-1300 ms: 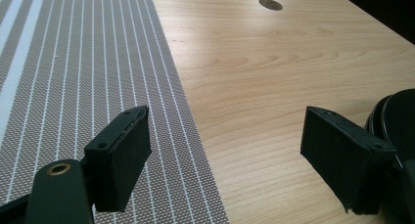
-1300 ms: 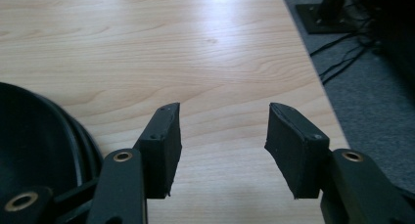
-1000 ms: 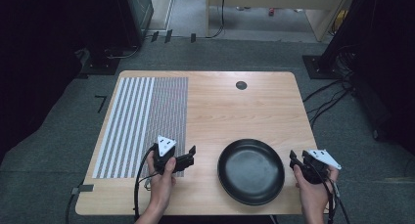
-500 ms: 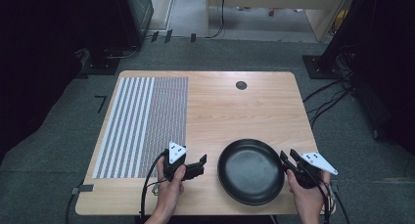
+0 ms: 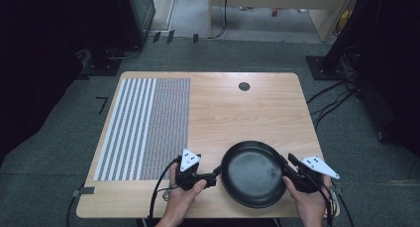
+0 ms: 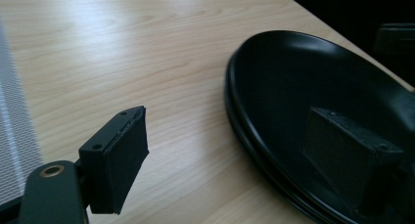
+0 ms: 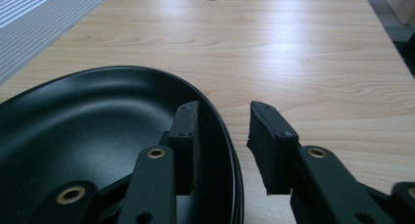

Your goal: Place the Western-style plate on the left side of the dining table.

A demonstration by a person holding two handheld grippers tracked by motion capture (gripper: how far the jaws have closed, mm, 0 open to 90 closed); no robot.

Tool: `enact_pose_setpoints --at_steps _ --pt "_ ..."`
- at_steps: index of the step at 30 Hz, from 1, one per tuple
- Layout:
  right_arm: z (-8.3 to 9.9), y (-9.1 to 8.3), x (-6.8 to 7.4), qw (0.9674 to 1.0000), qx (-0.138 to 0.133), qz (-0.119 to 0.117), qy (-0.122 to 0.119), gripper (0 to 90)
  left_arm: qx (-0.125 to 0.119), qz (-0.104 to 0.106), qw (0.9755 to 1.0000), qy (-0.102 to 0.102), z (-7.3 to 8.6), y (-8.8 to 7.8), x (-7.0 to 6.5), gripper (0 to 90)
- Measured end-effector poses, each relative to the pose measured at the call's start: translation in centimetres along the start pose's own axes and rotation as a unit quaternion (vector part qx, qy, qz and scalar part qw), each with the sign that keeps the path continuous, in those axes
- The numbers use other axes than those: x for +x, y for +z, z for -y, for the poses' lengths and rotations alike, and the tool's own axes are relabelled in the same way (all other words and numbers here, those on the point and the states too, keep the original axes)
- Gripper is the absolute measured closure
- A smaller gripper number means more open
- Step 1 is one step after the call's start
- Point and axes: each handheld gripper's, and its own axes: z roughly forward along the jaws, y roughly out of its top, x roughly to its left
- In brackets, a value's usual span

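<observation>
I worked in a lab: around my wooden table [image 5: 247, 108] lay grey carpet [image 5: 44, 152], loose cables [image 5: 332, 95] and dark equipment racks [image 5: 136, 11] beyond its far edge.

A round black shallow pan [image 5: 252, 173] sits on the light wooden table [image 5: 237, 113] near its front edge, right of centre. A striped grey-and-white mat [image 5: 146, 125] covers the table's left part. A small round dark hole [image 5: 244, 86] lies behind the pan, near the far edge. The left claw [image 5: 214, 175] straddles the pan's left rim, the right claw [image 5: 286, 163] its right rim, seemingly not yet pressing.

Black pan [image 5: 253, 173], upright, table's near edge
</observation>
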Motion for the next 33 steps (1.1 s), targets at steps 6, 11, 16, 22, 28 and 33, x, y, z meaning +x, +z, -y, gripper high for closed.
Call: enact_pose_setpoints --at_steps 6,11,16,22,28,33 --pt "0.2 0.0 0.2 0.9998 0.009 -0.016 -0.007 72.0 0.016 0.008 0.9998 0.010 0.4 0.6 -0.8 16.5" --pt "0.3 0.0 0.0 0.9994 0.021 -0.026 0.005 72.1 0.024 0.015 0.9995 0.013 0.7 0.9 -1.2 20.8" --pt "0.7 0.0 -0.6 0.9984 0.025 -0.039 0.033 74.4 0.027 0.019 0.9994 0.012 1.1 1.2 -1.3 32.3" --pt "0.9 0.1 -1.1 0.9961 0.032 -0.048 0.068 77.8 0.047 0.035 0.9982 0.009 1.5 1.7 -1.4 43.1" --pt "1.1 -0.1 -1.7 0.9952 0.027 -0.033 0.088 78.0 0.054 0.043 0.9976 0.005 1.7 1.9 -1.5 47.1" --pt "1.3 0.1 -1.9 0.9927 0.045 -0.043 0.104 80.6 0.051 0.054 0.9972 0.004 1.8 2.0 -1.7 54.6"
